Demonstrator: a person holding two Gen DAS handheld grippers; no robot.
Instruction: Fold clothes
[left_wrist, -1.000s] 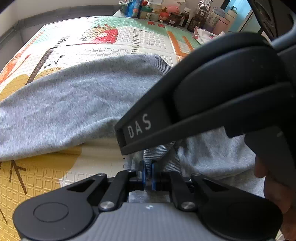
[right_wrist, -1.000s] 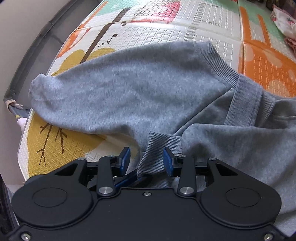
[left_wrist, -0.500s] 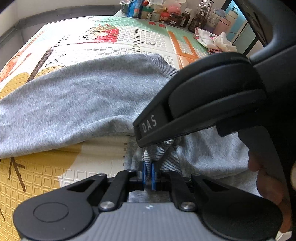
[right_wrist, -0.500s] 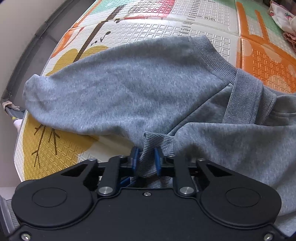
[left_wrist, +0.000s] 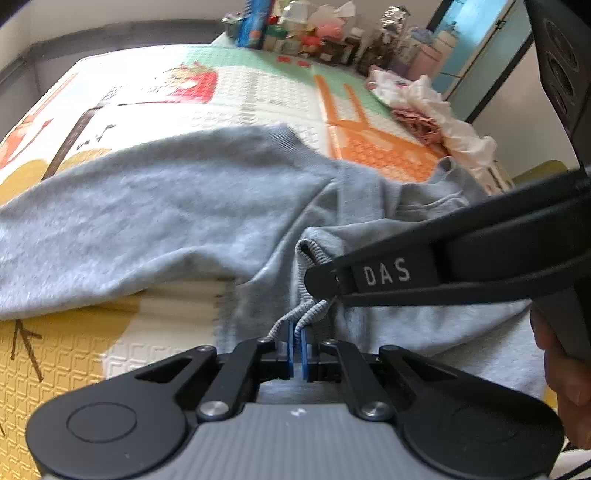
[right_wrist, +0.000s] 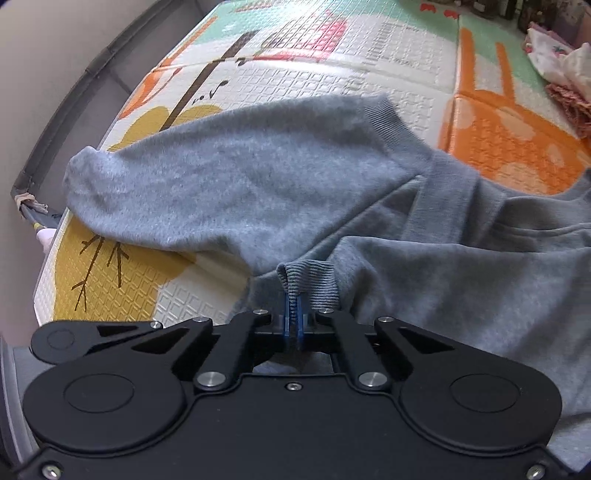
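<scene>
A grey sweatshirt (left_wrist: 177, 221) (right_wrist: 240, 184) lies across a colourful foam play mat (left_wrist: 258, 92) (right_wrist: 369, 85), one sleeve stretched to the left. My left gripper (left_wrist: 295, 345) is shut on a ribbed cuff edge (left_wrist: 314, 310) near the garment's front. The right gripper (right_wrist: 292, 326) is shut on the ribbed cuff (right_wrist: 310, 282) too. In the left wrist view the right gripper's black body marked "DAS" (left_wrist: 443, 273) reaches in from the right, a hand (left_wrist: 565, 365) holding its grip.
A heap of white and pink clothes (left_wrist: 424, 103) (right_wrist: 554, 62) lies at the mat's far right. Bottles and toys (left_wrist: 306, 33) crowd the far edge. A grey raised border (right_wrist: 74, 96) runs along the mat's left side.
The right gripper went from open around the cuff to shut on it. Both grippers then moved right and up a little, dragging the cuff and folding the sleeve.
</scene>
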